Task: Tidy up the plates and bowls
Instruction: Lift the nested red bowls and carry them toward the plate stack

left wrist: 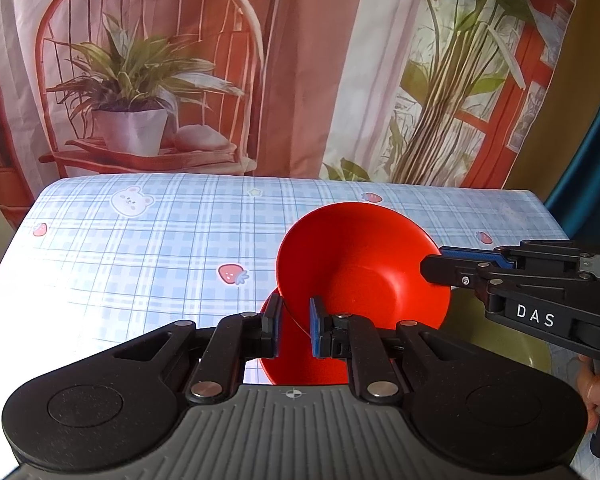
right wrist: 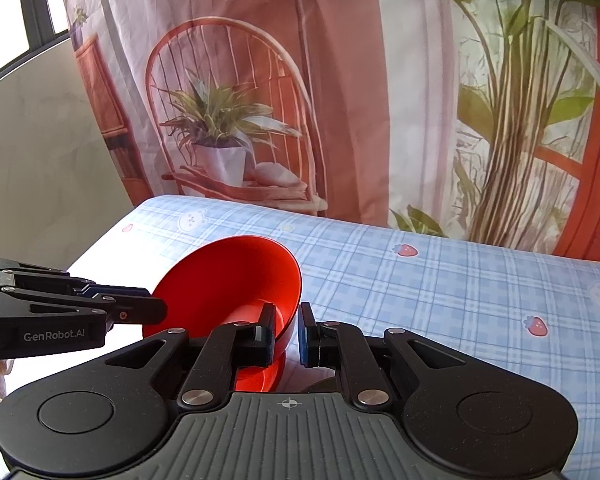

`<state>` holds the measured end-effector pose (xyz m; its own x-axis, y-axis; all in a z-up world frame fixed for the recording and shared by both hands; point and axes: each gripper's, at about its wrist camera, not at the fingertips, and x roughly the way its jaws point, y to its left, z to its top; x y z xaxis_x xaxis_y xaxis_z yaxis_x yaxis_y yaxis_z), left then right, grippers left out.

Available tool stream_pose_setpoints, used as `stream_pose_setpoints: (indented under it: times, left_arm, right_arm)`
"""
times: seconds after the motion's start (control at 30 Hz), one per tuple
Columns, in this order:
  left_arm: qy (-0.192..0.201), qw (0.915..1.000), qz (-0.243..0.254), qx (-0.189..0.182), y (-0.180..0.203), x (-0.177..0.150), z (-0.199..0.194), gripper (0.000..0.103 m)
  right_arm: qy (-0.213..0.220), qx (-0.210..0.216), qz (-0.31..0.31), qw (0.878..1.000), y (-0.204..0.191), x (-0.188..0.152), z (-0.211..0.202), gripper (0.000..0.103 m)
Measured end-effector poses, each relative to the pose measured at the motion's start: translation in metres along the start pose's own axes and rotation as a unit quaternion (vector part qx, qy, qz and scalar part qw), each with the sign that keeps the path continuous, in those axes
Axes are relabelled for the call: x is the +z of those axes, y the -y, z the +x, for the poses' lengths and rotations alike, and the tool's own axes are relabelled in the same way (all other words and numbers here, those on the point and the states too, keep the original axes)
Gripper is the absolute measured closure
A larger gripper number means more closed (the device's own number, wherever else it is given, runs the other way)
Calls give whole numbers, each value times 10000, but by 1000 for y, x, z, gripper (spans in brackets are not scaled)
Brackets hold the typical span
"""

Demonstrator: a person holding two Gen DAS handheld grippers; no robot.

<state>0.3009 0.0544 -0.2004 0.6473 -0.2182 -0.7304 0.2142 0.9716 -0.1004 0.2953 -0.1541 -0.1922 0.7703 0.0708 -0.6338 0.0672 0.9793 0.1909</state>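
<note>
A red bowl (left wrist: 360,264) hangs tilted above the table, its inside facing the left wrist camera. My left gripper (left wrist: 294,314) is shut on its near rim, which runs between the blue pads. My right gripper (left wrist: 432,270) comes in from the right and pinches the opposite rim. In the right wrist view the same red bowl (right wrist: 228,280) sits with its rim between my right gripper (right wrist: 290,320), and my left gripper (right wrist: 156,312) holds its left edge. More red (left wrist: 300,364) shows under the bowl; I cannot tell whether it is a second dish.
A pale green plate (left wrist: 500,344) lies under the right gripper. The table (left wrist: 140,240) wears a blue checked cloth with strawberries and bears. A printed curtain (right wrist: 340,100) hangs behind its far edge. A person's hand (left wrist: 596,392) holds the right gripper's handle.
</note>
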Motion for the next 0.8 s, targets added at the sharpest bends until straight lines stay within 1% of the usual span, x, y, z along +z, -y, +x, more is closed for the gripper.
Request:
stream_pose_setpoints:
  times: [0.5,0.8]
  left_arm:
    - [-116,9998,-142,-17,-7,-7,6,88]
    - [-143,9997,-173,-57,-9,-14,-2,88]
  right_arm:
    - [-139,57,-92,9998,-6,-2,11,93]
    - [-224,128,-170,9995,-10,-5,9,93]
